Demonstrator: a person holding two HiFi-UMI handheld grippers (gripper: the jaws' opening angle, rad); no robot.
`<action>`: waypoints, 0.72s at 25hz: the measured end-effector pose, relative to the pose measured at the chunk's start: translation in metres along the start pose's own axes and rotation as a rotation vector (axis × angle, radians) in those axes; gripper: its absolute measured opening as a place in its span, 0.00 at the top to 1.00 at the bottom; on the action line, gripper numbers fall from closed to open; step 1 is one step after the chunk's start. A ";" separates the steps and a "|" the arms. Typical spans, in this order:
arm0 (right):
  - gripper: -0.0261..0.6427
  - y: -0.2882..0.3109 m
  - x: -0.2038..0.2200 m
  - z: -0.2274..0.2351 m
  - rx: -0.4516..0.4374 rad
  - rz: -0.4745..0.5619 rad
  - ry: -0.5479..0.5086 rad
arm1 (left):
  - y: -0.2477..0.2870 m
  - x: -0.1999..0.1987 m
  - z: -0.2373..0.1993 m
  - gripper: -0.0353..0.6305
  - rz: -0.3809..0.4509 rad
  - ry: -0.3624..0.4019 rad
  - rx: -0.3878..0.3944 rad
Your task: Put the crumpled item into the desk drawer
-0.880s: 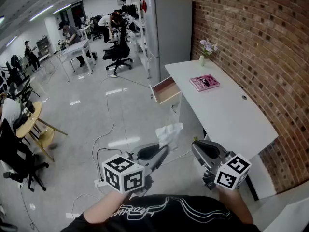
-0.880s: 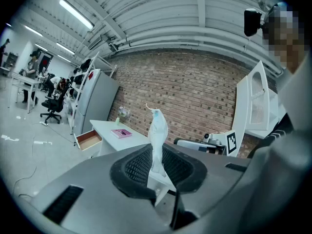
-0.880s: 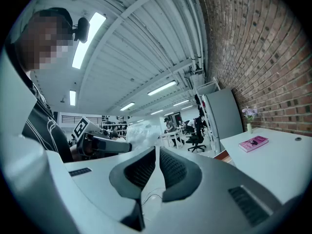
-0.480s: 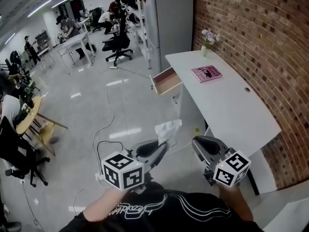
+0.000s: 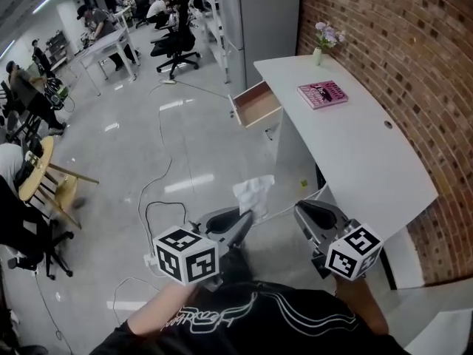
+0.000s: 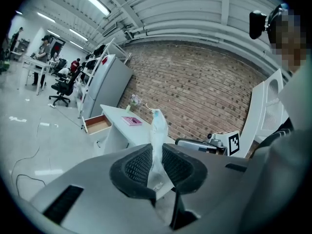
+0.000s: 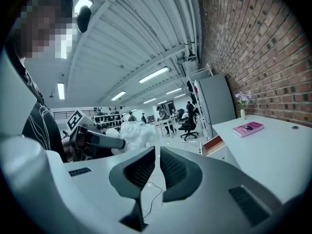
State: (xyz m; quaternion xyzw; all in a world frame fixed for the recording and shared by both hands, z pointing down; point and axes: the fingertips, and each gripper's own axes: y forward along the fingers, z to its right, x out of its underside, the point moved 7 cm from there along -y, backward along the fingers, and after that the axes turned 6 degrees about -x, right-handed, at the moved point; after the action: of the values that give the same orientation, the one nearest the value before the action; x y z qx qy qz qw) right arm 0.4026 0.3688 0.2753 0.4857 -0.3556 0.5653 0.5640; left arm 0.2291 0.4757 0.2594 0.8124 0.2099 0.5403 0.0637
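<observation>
left tongs (image 5: 244,220) are clamped narrow on the lower edge of the crumpled item (image 5: 253,191). the item stands up out of the pads, carried above the floor and well apart from the open drawer (image 5: 255,103) at the far end of the bench (image 5: 355,154). the low grip likely keeps the bulk ahead of the pads for release into the drawer. right tongs (image 5: 304,214) are drawn almost together, empty, held alongside.

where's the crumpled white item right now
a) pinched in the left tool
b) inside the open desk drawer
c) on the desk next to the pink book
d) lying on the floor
A: the left gripper view shows the crumpled white item clamped between the pads of the left tool, away from the open drawer.
</observation>
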 end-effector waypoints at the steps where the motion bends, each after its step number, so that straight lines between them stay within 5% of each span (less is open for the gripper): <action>1: 0.88 0.010 0.000 0.007 0.008 -0.009 0.007 | 0.005 -0.004 -0.011 0.84 -0.005 -0.008 0.001; 18: 0.88 0.281 -0.025 0.172 0.066 -0.147 0.162 | 0.148 -0.117 -0.300 0.84 -0.153 -0.130 -0.033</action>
State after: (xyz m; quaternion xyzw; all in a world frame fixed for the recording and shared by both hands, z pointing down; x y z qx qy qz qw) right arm 0.1487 0.1673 0.3403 0.4811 -0.2535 0.5714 0.6146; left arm -0.0399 0.2570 0.3313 0.8262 0.2576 0.4835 0.1316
